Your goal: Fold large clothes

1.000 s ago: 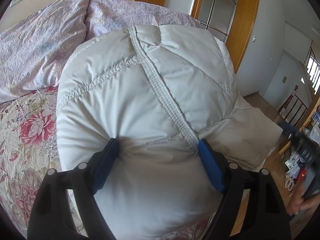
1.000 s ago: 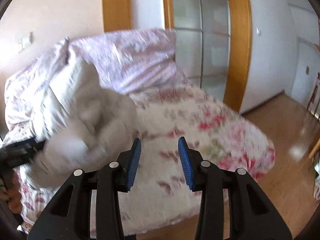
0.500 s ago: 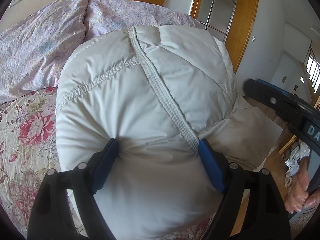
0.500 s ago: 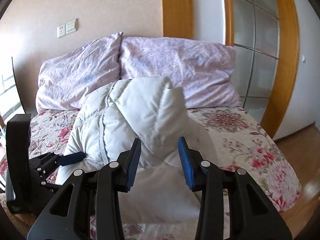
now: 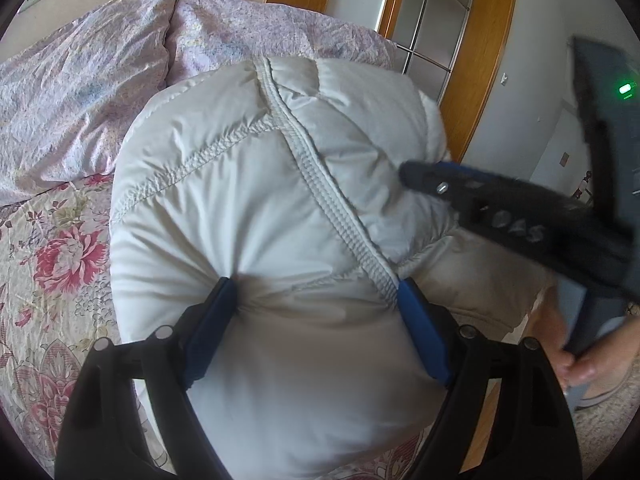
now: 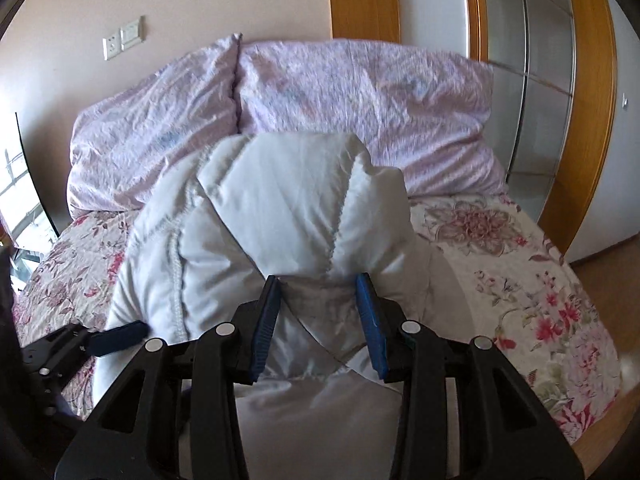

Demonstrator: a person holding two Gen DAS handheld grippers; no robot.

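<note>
A puffy white quilted jacket (image 5: 248,208) lies bunched on the floral bed; it also shows in the right wrist view (image 6: 288,216). My left gripper (image 5: 316,300) is clamped on a thick fold of it beside the ribbed seam, jaws spread wide by the padding. In the right wrist view the left gripper (image 6: 120,338) shows at the jacket's left side. My right gripper (image 6: 318,300) has its jaws around a raised fold on the jacket's right side, touching the fabric; in the left wrist view the right gripper (image 5: 432,178) reaches in from the right.
Two lilac pillows (image 6: 280,92) lean against the wall behind the jacket. The floral bedspread (image 6: 520,264) extends right to the bed edge, with wooden floor (image 6: 616,256) beyond. A wooden-framed glass door (image 5: 436,20) stands at the back right.
My right gripper has swung in from the right and moved forward onto the jacket's right fold. The left gripper has kept its grip and not moved.
</note>
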